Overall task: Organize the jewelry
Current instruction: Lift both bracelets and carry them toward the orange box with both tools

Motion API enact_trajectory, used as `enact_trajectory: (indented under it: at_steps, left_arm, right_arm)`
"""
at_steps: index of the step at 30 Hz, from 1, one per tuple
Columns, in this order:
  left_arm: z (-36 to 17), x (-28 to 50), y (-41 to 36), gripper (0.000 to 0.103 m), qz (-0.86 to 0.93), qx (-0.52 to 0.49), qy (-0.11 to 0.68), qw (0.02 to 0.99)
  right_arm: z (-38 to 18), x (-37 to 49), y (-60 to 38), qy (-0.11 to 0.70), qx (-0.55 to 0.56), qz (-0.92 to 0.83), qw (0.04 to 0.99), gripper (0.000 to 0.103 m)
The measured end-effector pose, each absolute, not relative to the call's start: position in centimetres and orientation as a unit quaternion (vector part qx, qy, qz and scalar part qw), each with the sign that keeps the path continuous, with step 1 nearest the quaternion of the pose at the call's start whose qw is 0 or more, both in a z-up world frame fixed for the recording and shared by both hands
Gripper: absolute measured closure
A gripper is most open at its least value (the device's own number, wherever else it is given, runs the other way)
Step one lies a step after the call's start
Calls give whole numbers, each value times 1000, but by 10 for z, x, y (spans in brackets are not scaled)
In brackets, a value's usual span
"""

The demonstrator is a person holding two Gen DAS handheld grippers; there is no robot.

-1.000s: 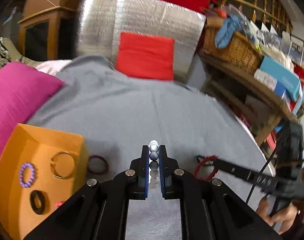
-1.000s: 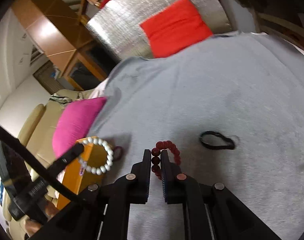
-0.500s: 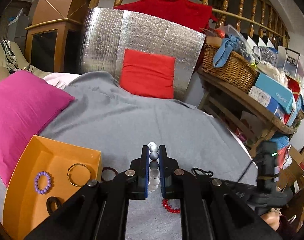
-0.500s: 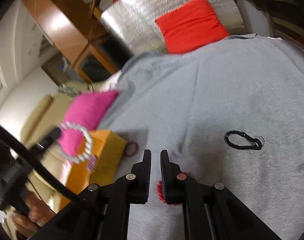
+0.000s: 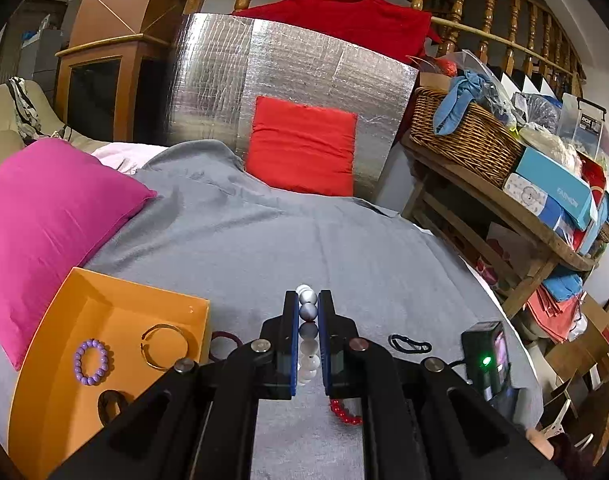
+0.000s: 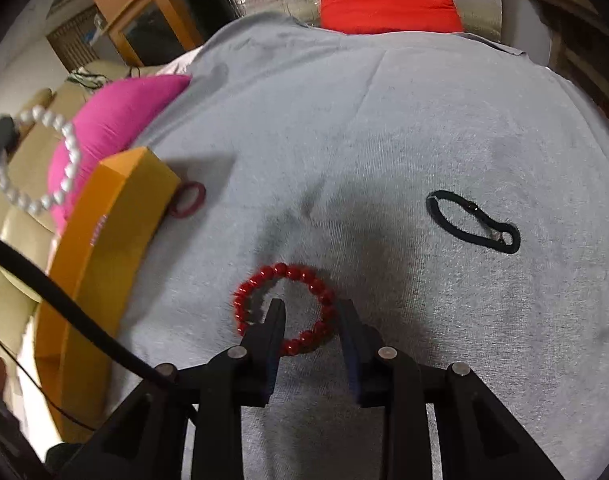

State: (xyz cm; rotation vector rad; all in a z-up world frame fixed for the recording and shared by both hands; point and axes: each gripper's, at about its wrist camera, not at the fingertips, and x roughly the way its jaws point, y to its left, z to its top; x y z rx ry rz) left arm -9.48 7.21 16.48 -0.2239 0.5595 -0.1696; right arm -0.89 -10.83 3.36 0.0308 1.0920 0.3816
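My left gripper is shut on a white pearl bracelet, held above the grey blanket; the bracelet also shows in the right wrist view. The orange box at the lower left holds a purple bead bracelet, a gold bangle and a dark ring. My right gripper is open over a red bead bracelet lying on the blanket, one finger inside its loop, one outside. A maroon ring lies beside the box. A black band lies to the right.
A pink pillow lies left of the box. A red cushion leans on a silver panel at the back. A wooden shelf with a wicker basket and boxes stands at the right edge.
My right gripper has opened and the red bracelet now lies on the blanket between its fingers. My left gripper rose and drew back with the pearl bracelet.
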Motion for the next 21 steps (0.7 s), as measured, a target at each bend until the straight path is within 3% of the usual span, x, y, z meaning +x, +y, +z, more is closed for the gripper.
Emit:
enact_trajectory:
  at_steps: [1, 3, 4, 21]
  left_arm:
    - [165, -95, 73, 94, -82, -111, 276, 951]
    - [165, -95, 75, 94, -78, -112, 275, 952]
    - [166, -96, 77, 94, -75, -113, 274, 952]
    - [188, -133, 154, 94, -5, -139, 239, 961]
  right_arm:
    - [29, -9, -106, 520, 8, 179, 835, 74]
    - [25, -11, -100, 515, -13, 170, 840, 91]
    - [25, -12, -98, 510, -24, 167, 843, 92]
    - [79, -26, -85, 405, 68, 227, 883, 92]
